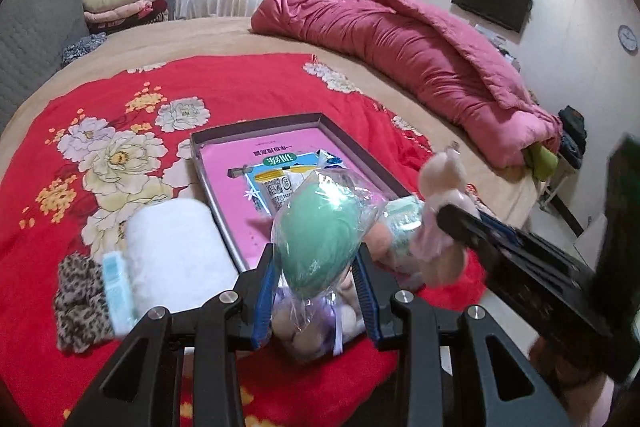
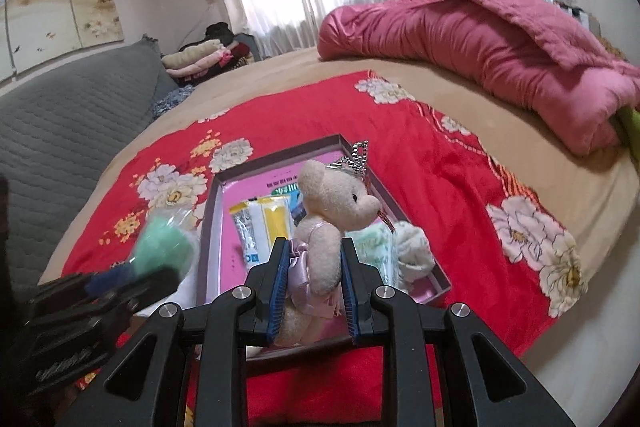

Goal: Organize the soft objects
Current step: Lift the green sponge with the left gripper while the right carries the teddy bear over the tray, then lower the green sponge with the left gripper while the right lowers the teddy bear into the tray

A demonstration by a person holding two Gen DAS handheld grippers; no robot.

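Left wrist view, item one: my left gripper (image 1: 316, 283), clamped on a green sponge (image 1: 320, 235) wrapped in clear plastic. The sponge sits between the blue pads and sticks out ahead of them, lifted above the near edge of the tray (image 1: 256, 135).

Item two: a white rolled towel (image 1: 176, 251), lying on the red flowered blanket (image 1: 120, 99) just to the left of the tray and of my left gripper. A pale blue packet (image 1: 116, 287) and a leopard-print cloth (image 1: 80, 303) lie against the towel's left side.

Item three: the tray, shallow and dark-walled with a pink floor, resting on the blanket ahead of both grippers. Flat packets (image 2: 260, 227) lie inside it; a folded pale green cloth (image 2: 376, 247) and a ball of white yarn (image 2: 416, 247) sit in its right part.

Right wrist view, item four: my right gripper (image 2: 314, 287), closed tight on a cream teddy bear (image 2: 328, 223) in a lilac satin dress. The pads grip its body; its head rises above the fingertips, facing right, with a small silver crown (image 2: 358, 157) above it. The bear hangs over the near half of the tray.

Item five: a pink quilt (image 2: 480, 51), bunched at the far right of the bed, well apart from the tray.
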